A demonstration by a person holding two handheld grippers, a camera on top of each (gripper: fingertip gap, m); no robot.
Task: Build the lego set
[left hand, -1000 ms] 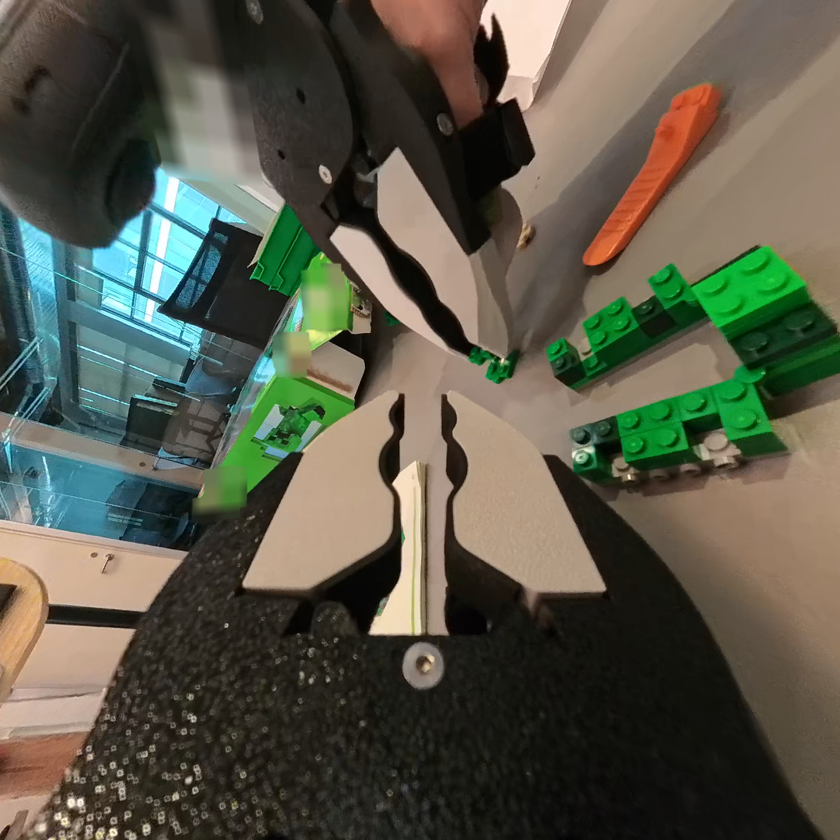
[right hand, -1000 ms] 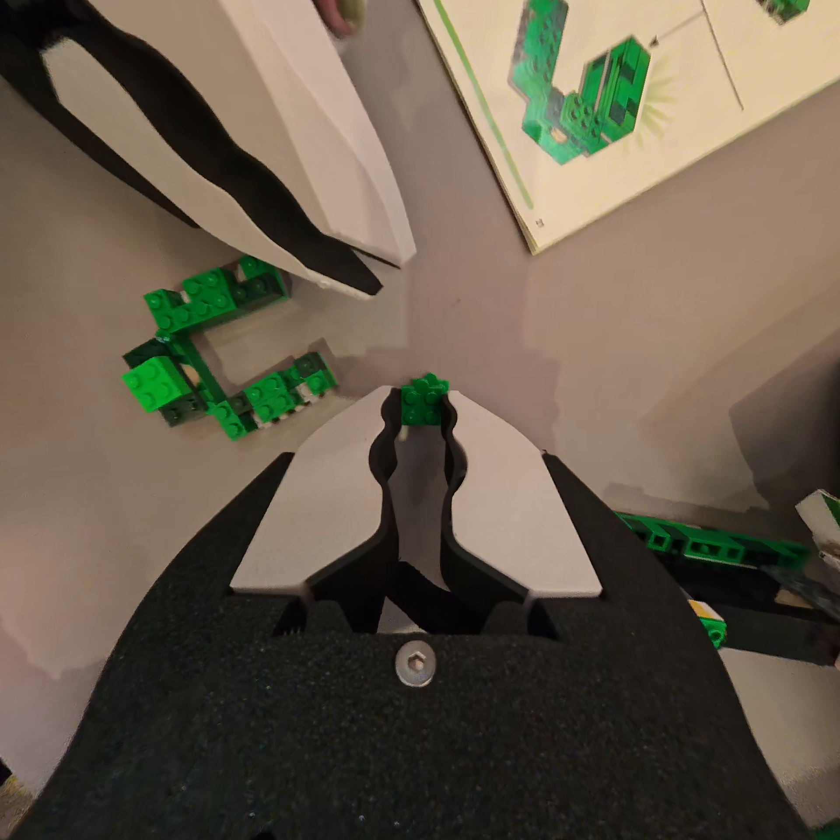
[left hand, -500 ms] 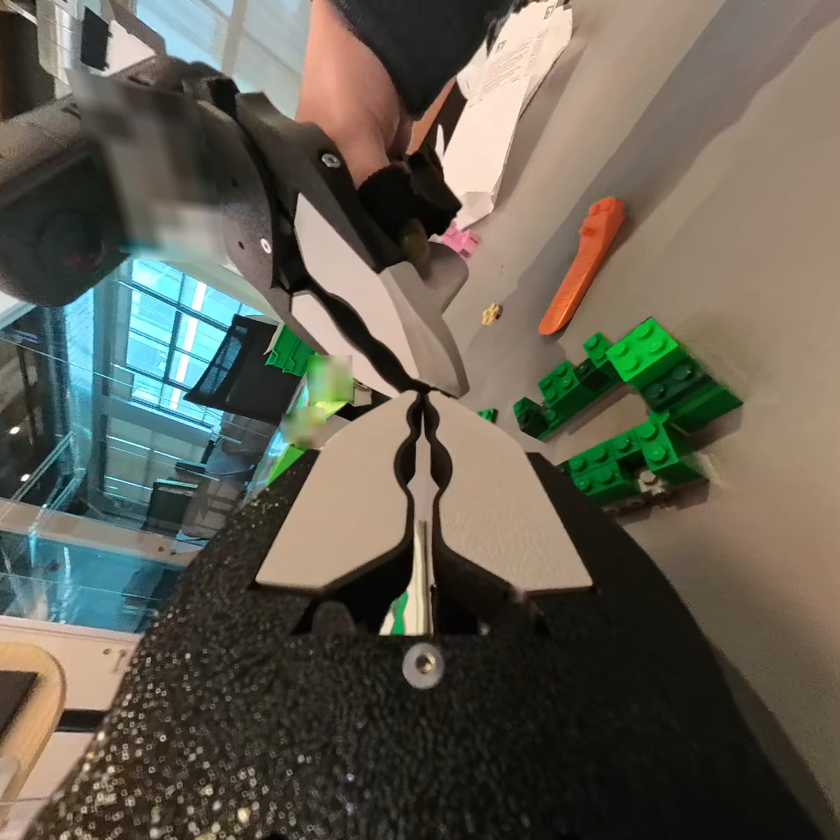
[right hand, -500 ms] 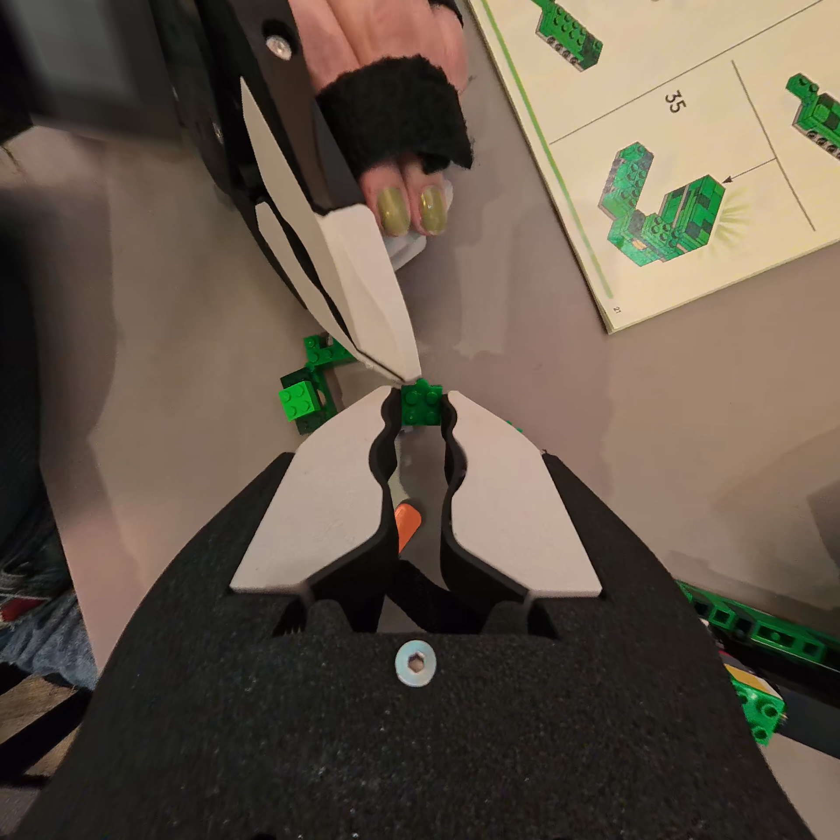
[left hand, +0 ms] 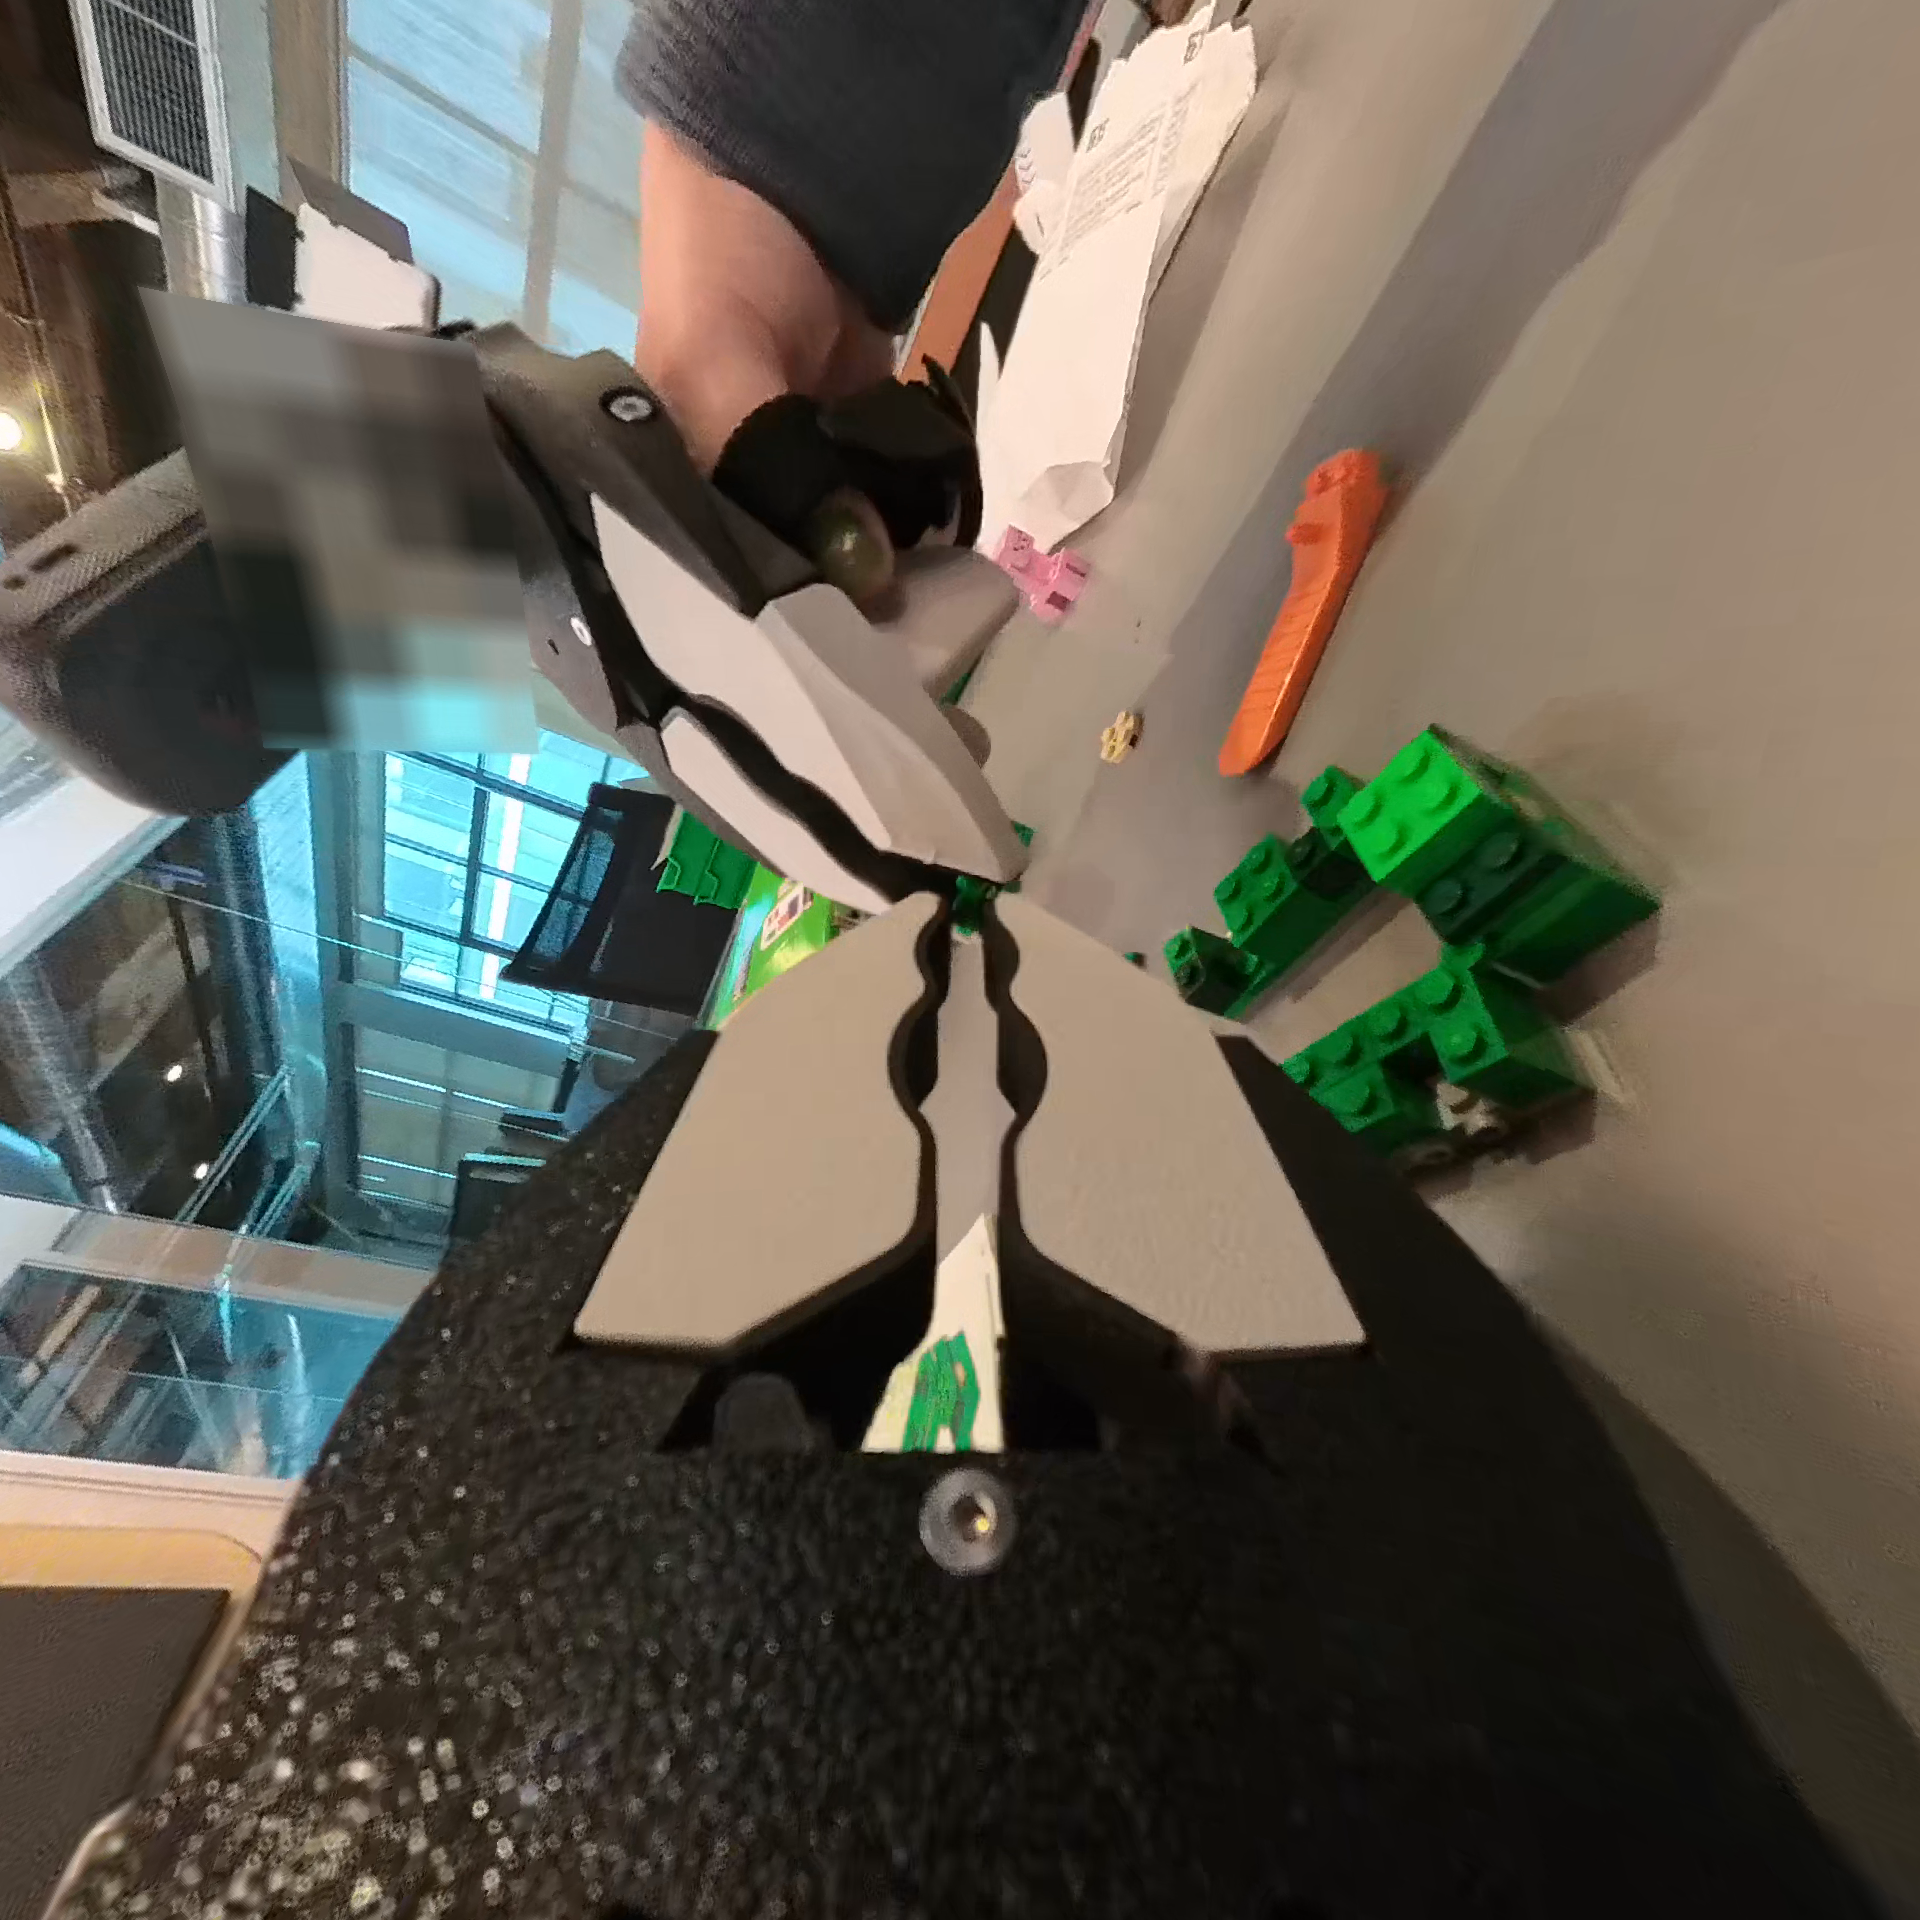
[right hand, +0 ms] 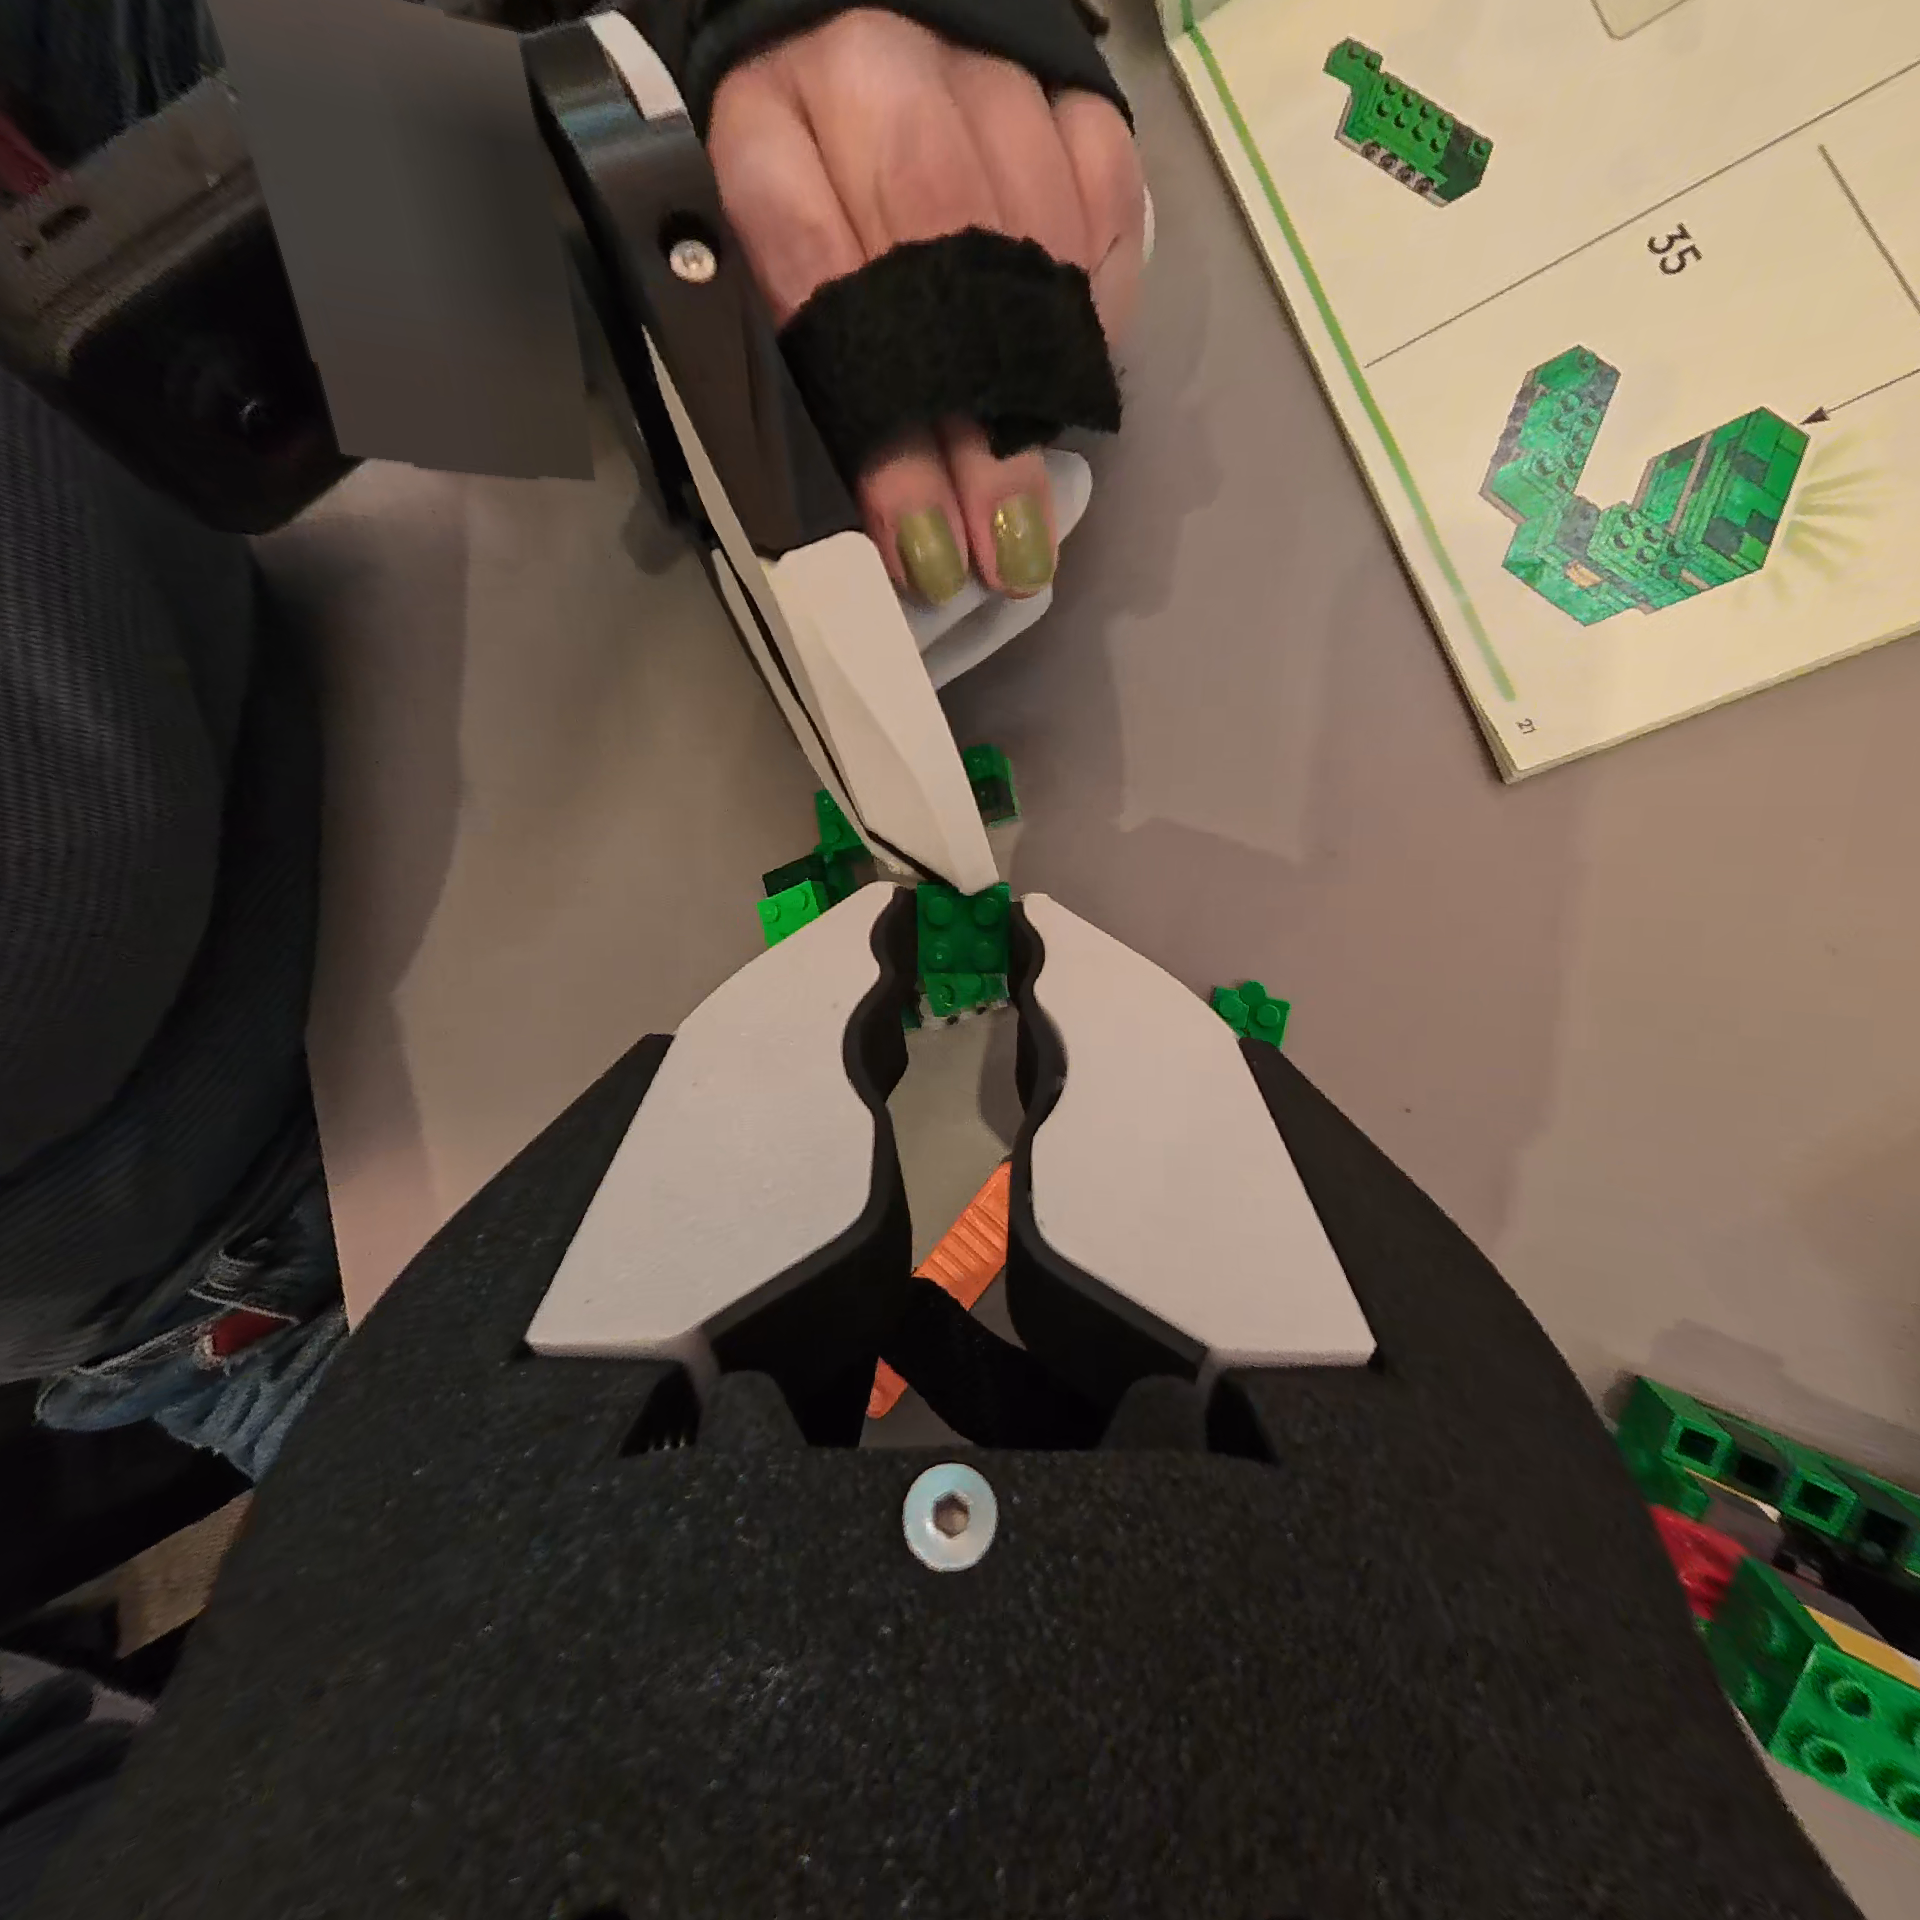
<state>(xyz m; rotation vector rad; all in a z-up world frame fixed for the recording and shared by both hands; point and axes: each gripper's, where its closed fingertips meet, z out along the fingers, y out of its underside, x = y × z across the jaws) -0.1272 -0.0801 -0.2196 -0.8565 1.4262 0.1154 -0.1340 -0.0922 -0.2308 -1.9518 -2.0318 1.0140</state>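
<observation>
My right gripper (right hand: pixel 961 906) is shut on a small green lego piece (right hand: pixel 961 940) and holds it above the grey table. My left gripper (left hand: pixel 974 914) comes tip to tip with it. Its jaws stand a narrow gap apart and pinch the far edge of that same piece (left hand: pixel 971 896). In the right wrist view the left gripper (right hand: pixel 935 878) reaches down from the top, held by a hand. In the left wrist view the right gripper (left hand: pixel 987 871) reaches in from the upper left. The C-shaped green lego build (left hand: pixel 1455 935) lies on the table below them; it also shows in the right wrist view (right hand: pixel 805 904).
An orange brick separator (left hand: pixel 1309 613), a pink piece (left hand: pixel 1044 577), a small tan piece (left hand: pixel 1120 736) and white papers (left hand: pixel 1101 260) lie beyond the build. The open instruction booklet (right hand: pixel 1558 416) lies at the upper right. A loose green piece (right hand: pixel 1252 1008) and more bricks (right hand: pixel 1818 1714) lie right.
The two grippers have come together tip to tip above the build. My left jaws closed, then parted slightly onto the green piece. My right gripper has kept hold of the piece.
</observation>
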